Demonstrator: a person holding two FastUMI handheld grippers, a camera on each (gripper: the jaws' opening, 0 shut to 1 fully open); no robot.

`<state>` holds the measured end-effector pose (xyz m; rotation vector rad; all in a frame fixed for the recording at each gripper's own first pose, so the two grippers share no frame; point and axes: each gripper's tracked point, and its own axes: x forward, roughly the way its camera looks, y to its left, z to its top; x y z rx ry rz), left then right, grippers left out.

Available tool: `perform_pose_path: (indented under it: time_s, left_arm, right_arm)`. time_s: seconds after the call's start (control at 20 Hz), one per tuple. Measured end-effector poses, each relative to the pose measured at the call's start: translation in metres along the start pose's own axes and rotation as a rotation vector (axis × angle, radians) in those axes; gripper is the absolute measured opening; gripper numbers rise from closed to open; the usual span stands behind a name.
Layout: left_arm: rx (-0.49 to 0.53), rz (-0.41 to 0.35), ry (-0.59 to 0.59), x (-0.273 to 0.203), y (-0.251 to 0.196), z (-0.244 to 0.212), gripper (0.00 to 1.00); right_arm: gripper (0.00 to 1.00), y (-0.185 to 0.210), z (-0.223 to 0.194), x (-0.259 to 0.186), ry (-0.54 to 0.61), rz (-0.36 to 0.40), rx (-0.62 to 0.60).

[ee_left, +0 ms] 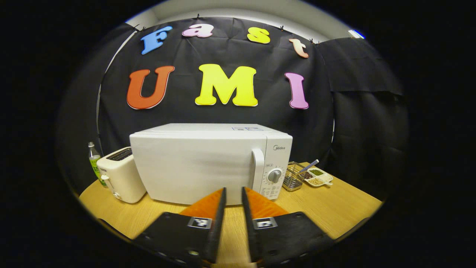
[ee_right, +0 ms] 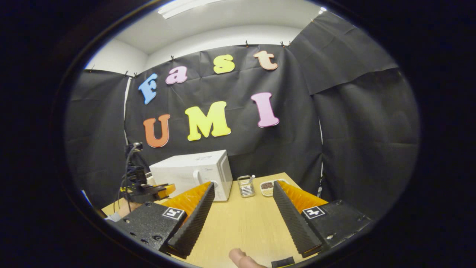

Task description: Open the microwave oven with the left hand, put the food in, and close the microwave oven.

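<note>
The white microwave (ee_left: 200,163) stands on the wooden table (ee_left: 346,208) with its door closed; its vertical handle (ee_left: 257,171) is beside the dial (ee_left: 274,175). My left gripper (ee_left: 234,190) hovers a short way in front of the door, open by a narrow gap and empty. A white divided dish of food (ee_left: 318,177) lies right of the microwave. In the right gripper view, my right gripper (ee_right: 243,184) is wide open and empty above the table, with the microwave (ee_right: 193,173) and the dish (ee_right: 268,187) farther off. The left gripper (ee_right: 168,190) hangs in front of the microwave.
A cream toaster (ee_left: 121,178) and a bottle (ee_left: 93,159) stand left of the microwave. A wire basket (ee_left: 292,176) sits between microwave and dish, also seen as the basket (ee_right: 245,186). A fingertip (ee_right: 241,258) shows at the bottom edge. Black cloth walls enclose the table.
</note>
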<state>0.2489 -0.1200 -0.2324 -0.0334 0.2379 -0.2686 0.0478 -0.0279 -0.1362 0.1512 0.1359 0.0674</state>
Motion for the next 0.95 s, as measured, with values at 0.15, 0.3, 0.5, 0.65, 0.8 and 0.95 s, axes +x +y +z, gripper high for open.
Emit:
perform_pose_path:
  time_s: [0.15,0.3,0.5,0.65,0.8,0.95]
  left_arm:
    - [0.051,0.098,0.001,-0.049,0.016,0.014,0.96]
    - [0.034,0.119,-0.006,-0.095,0.011,0.029,0.95]
    - [-0.01,0.151,0.021,-0.15,0.005,0.044,0.95]
    - [0.021,0.24,0.003,-0.185,0.008,0.06,0.96]
    - [0.045,0.272,-0.049,-0.215,0.005,0.081,0.95]
    - [0.003,0.288,-0.119,-0.244,0.007,0.105,0.96]
  right_arm:
    - [1.0,0.008,0.005,0.002,-0.016,-0.012,-0.025]
    - [1.0,0.02,0.008,0.0,-0.01,-0.009,-0.038]
    - [1.0,0.027,0.016,-0.012,-0.005,-0.031,-0.026]
    - [1.0,0.035,0.035,-0.03,-0.021,-0.028,0.009]
    - [0.91,0.038,0.053,-0.043,-0.045,-0.026,0.009]
    - [0.9,0.036,0.062,-0.061,-0.051,-0.032,-0.032]
